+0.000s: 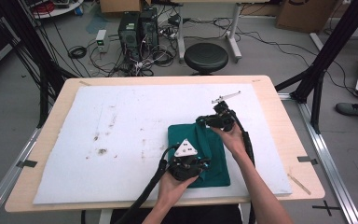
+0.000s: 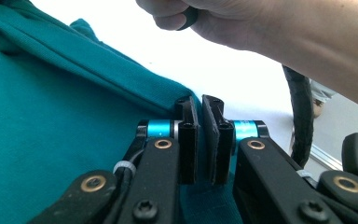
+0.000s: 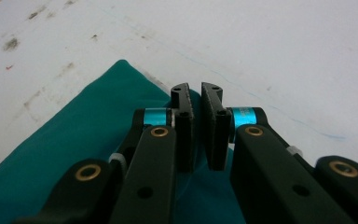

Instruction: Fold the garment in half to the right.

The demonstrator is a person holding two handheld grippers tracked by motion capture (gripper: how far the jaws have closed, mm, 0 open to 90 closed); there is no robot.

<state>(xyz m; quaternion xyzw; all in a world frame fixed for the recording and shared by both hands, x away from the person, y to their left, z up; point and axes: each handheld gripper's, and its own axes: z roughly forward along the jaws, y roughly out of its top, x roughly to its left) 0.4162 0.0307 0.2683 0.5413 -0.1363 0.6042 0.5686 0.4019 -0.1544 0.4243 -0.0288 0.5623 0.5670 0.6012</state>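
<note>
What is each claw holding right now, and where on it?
Each claw pinches the teal cloth: left claw on its near right edge, right claw on its far corner.

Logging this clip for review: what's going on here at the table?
A person works a folded teal garment on a white mat with two hand-held grippers. The left gripper sits at the garment's near edge, the right gripper at its far corner. Both have their jaws nearly together with teal fabric at the tips; whether cloth is pinched isn't clear.
</note>
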